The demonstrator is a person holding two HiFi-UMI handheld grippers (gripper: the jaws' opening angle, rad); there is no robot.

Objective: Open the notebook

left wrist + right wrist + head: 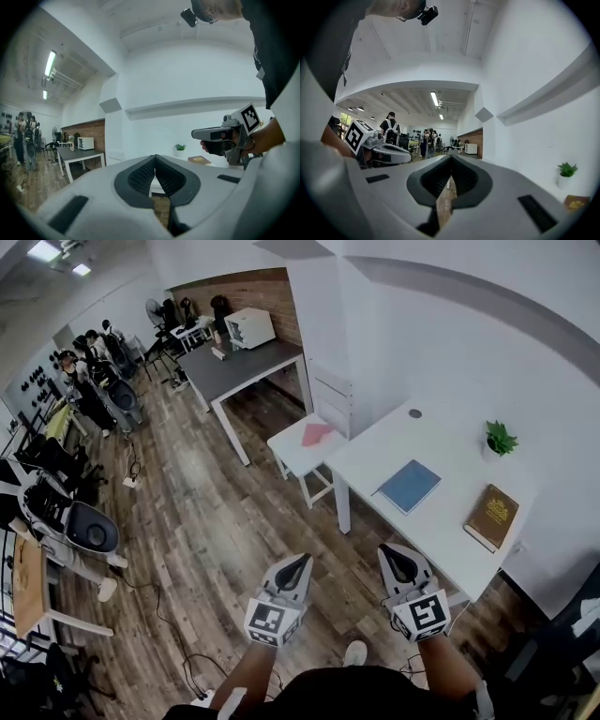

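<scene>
A closed blue notebook (410,486) lies on the white table (441,531) at the right of the head view. A closed brown book (492,516) lies beside it, nearer the wall. Both grippers are held level over the wooden floor, short of the table's near end. My left gripper (302,562) is shut with nothing in it, its pads meeting in the left gripper view (154,158). My right gripper (394,552) is shut and empty too (451,158). The brown book (199,160) shows ahead in the left gripper view, the notebook does not.
A small potted plant (500,439) stands on the white table by the wall. A low white stool with a pink sheet (316,434) stands at the table's far end. Beyond is a dark grey table (239,367) with a white box (250,327). People (89,371) stand far left.
</scene>
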